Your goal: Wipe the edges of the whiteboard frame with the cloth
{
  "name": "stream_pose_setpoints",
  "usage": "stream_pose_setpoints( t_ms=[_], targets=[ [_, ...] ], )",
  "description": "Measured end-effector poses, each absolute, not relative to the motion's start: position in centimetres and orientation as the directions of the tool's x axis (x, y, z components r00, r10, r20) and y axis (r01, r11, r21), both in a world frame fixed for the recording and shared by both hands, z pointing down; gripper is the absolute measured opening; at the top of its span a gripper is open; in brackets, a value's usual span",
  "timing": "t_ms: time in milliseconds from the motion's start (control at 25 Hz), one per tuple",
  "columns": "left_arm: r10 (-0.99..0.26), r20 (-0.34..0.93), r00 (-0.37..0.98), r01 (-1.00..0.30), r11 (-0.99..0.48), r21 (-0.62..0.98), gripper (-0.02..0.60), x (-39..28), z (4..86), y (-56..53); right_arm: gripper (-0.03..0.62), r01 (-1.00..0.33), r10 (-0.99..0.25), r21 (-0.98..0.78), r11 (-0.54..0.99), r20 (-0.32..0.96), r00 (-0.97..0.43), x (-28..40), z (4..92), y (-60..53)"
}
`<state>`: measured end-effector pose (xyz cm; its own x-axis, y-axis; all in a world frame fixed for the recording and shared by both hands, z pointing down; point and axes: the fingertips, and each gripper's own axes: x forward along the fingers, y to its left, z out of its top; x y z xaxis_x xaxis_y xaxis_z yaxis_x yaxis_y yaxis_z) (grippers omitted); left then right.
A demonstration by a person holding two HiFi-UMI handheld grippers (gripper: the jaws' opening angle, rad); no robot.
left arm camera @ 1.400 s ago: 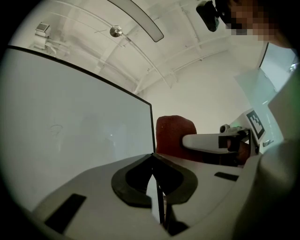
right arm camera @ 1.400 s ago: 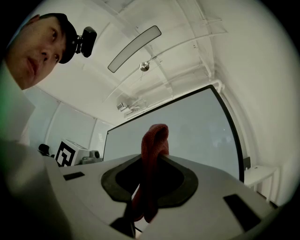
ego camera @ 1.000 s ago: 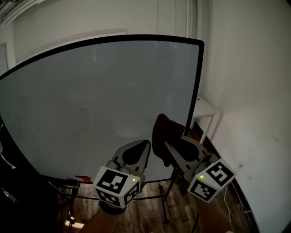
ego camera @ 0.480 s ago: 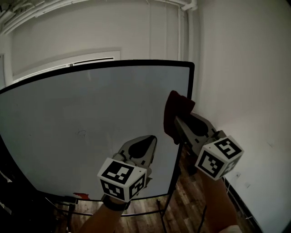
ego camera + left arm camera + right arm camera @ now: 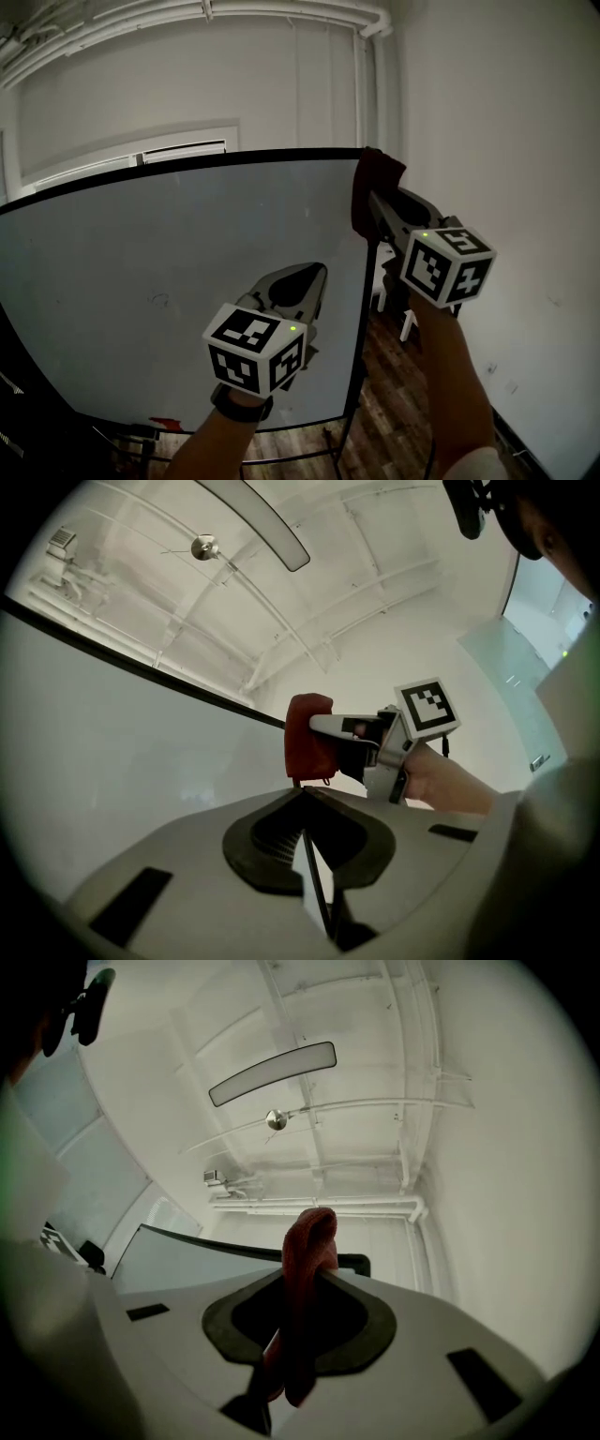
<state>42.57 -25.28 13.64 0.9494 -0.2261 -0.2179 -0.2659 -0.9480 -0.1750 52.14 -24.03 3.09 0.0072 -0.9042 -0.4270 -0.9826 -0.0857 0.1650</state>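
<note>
High against the whiteboard frame [image 5: 360, 319], right claw [image 5: 373, 204] pinches a bunched dark-red cloth [image 5: 377, 176]; left claw [image 5: 315, 272] clenched empty.

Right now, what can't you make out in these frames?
- Whether the red cloth touches the top right corner of the whiteboard frame: the cloth itself covers that corner in the head view and overlaps it in the right gripper view.
- Frame's bottom edge: in the head view it is partly behind the left gripper and forearm, and the area is dark.
- Frame's left edge: cut off by the head view's border.
- Faint mark on the board: too small to read.
</note>
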Motion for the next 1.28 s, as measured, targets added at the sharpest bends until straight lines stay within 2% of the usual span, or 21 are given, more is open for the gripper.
stream_pose_setpoints(
  t_ms=[320,1280],
  targets=[
    [-0.257,-0.21,0.943,-0.298,-0.934,-0.195,0.009,43.2,13.2,-26.8,0.075,-0.971,-0.878,0.15,-0.185,-0.47,0.095,55.7,-0.7,-26.4],
    [-0.262,-0.284,0.922,-0.337,-0.906,-0.258,0.009,42.4,7.1,-28.2,0.074,-0.97,-0.923,0.23,-0.081,-0.384,-0.014,50.3,-1.1,-31.8]
  ],
)
